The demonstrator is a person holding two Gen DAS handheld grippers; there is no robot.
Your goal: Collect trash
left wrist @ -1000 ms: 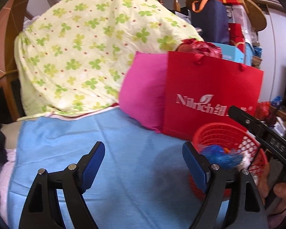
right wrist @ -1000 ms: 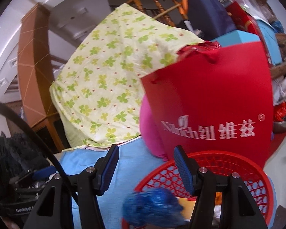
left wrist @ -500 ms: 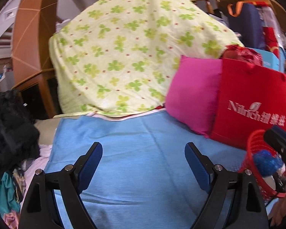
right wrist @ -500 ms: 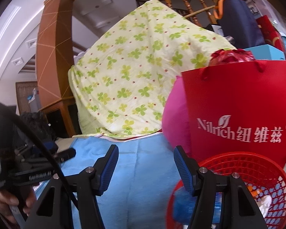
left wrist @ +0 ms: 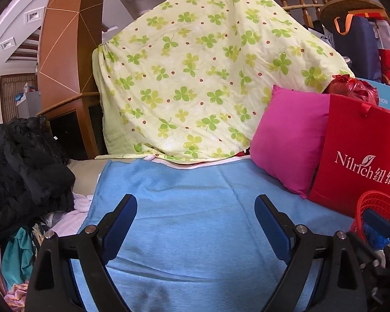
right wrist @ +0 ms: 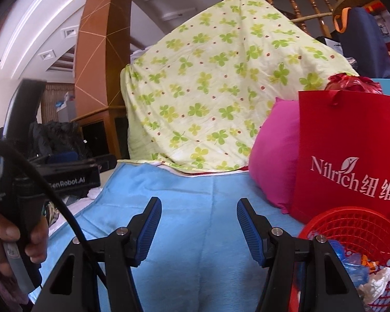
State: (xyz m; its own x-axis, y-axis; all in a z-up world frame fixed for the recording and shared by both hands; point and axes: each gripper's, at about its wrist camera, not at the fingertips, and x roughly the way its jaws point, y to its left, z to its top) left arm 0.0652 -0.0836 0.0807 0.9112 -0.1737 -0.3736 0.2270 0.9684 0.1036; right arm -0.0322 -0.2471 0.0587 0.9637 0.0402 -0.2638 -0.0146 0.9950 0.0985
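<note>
Both grippers hover above the blue towel (left wrist: 195,223), holding nothing. Left gripper (left wrist: 195,217): jaws wide apart. Right gripper (right wrist: 199,219): jaws apart, narrower gap.

Red mesh basket (right wrist: 351,231) sits at near right, just in front of the red Nilrich bag (right wrist: 351,156) and beside the pink cushion (left wrist: 288,140). It holds the trash: blue crumpled plastic (right wrist: 351,258) and some white and orange scraps.

No loose trash visible on the towel. Judgement: collection looks largely done. To finish well, sweep both cameras over the towel's edges and the clothes pile (left wrist: 23,166) at left before stopping.
</note>
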